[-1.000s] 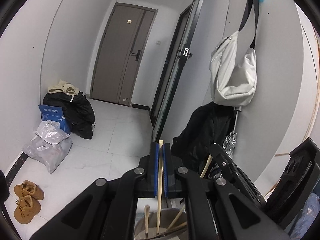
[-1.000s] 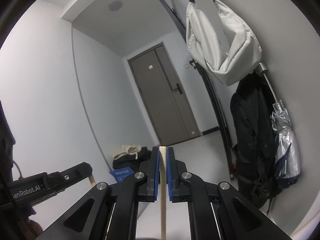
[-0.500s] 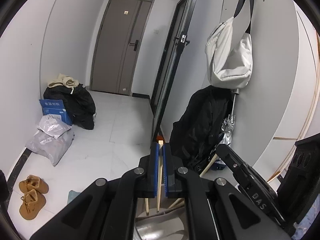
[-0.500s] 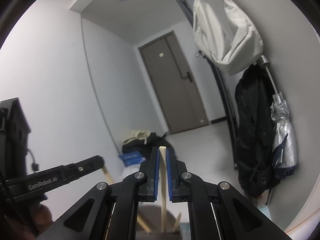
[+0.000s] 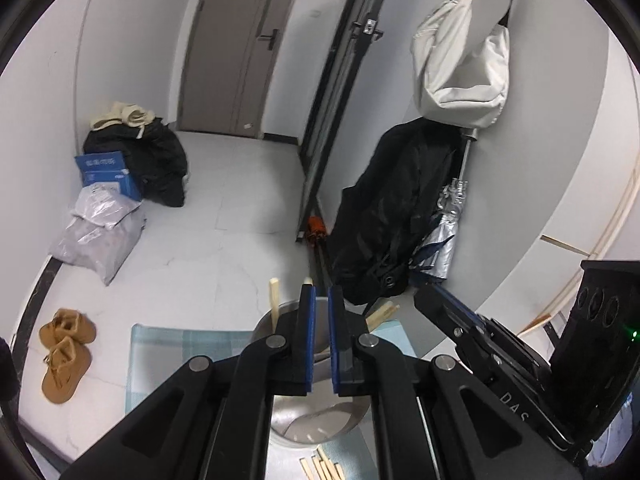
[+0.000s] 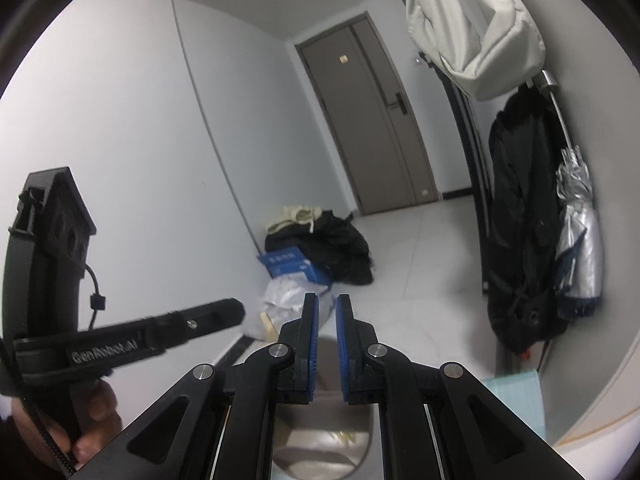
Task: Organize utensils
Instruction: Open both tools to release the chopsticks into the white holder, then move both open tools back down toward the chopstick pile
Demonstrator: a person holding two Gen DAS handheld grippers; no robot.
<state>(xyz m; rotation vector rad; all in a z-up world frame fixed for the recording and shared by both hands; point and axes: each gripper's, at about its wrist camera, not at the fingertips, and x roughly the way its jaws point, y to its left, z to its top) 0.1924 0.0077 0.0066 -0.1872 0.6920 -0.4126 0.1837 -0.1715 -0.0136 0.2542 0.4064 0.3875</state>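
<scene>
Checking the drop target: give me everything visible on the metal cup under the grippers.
The cup is a round, open-topped container that looks like brushed grey metal, standing upright on a pale blue checked mat. Both sets of jaws hang over its mouth and hide much of its rim. Wooden chopsticks stand in it, leaning on the rim, ends sticking out on both sides. More loose sticks lie on the mat in front of it. The right wrist view shows its smooth inside wall.

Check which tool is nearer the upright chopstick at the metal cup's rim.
Left. The left tool sits just beside the chopstick; the right tool is at the cup's opposite side. Both jaws are opening, empty.
</scene>
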